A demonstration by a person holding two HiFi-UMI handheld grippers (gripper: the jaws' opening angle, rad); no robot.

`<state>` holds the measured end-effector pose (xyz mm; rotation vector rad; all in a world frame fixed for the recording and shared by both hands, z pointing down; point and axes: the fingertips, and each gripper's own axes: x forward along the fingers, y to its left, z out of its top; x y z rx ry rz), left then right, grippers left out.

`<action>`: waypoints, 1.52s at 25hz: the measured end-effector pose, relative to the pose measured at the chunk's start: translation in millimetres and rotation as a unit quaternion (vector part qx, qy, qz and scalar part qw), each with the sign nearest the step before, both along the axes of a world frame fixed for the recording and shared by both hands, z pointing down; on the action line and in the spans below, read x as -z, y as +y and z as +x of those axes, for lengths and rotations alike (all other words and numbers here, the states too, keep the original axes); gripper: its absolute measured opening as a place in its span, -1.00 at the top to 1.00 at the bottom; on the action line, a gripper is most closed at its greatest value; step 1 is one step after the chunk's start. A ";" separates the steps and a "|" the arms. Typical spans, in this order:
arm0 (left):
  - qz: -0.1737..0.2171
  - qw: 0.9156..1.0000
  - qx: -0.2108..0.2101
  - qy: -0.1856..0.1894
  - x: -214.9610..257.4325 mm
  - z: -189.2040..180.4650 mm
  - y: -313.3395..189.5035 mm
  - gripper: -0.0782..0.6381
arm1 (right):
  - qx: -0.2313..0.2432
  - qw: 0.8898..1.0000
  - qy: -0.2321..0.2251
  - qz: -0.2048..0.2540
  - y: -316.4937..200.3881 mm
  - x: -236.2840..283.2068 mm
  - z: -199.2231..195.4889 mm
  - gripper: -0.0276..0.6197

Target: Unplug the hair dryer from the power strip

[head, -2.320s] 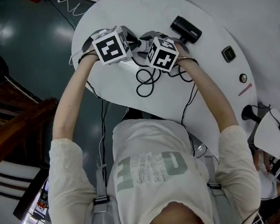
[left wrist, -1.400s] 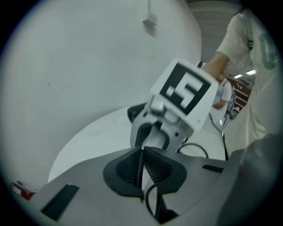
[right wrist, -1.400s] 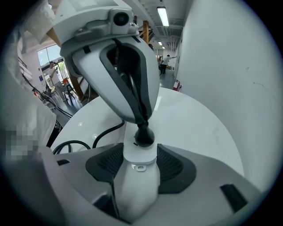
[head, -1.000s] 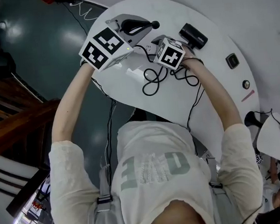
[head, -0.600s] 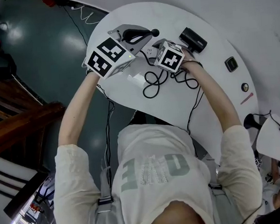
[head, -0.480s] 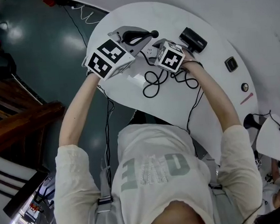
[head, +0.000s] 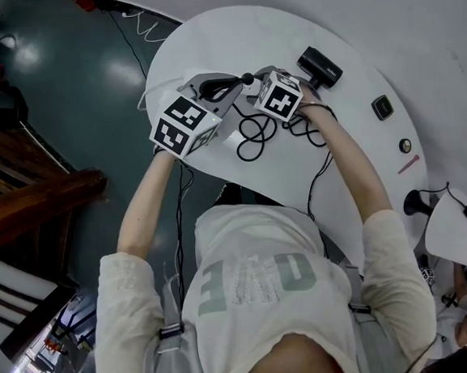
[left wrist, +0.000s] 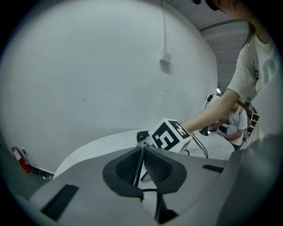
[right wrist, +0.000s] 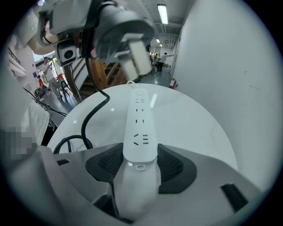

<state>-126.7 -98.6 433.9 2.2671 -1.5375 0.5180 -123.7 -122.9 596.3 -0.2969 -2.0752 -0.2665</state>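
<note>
1. Sockets along the long white plastic power strip (right wrist: 139,126) all look empty in the right gripper view, so the unplugging itself appears done.
2. Right gripper (right wrist: 140,164) has its jaws clamped on the near end of that strip, pinning it to the round white counter (head: 337,164).
3. Left gripper (left wrist: 141,162) has its jaws all but pressed together, pinching the thin black cord (right wrist: 83,126) between the pads. It is held off the counter, above and to the left of the strip.
4. Black hair dryer (head: 320,67) lies on the counter beyond and to the right of the strip, with neither gripper touching it. What seems left is to set the freed cord down and let go of the strip.
5. Head view alone takes in the dryer and the slack loops of cord on the person's side of the strip. Both sets of jaws are too small there to read.
6. Right gripper view alone shows the bare sockets. It also catches the left gripper raised over the strip with the cord hanging from it, though that gripper is blurred and the plug cannot be picked out.
7. Left gripper view alone shows the cord caught between its pads. It looks across at the right gripper's marker cube but does not show the strip.
</note>
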 end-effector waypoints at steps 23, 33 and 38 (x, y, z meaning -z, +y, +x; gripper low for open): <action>-0.104 0.993 -0.018 0.052 -101.7 60.7 53.1 0.18 | -0.013 1.000 0.007 0.007 -1.4 -3.2 -2.7 0.15; -0.086 0.995 -0.002 0.057 -87.3 56.5 49.1 0.18 | -0.013 1.000 0.000 0.000 1.5 -1.0 -2.2 0.15; -0.072 0.994 0.018 0.077 -75.4 45.9 44.3 0.18 | -0.009 1.000 0.003 -0.009 0.6 0.0 -5.1 0.15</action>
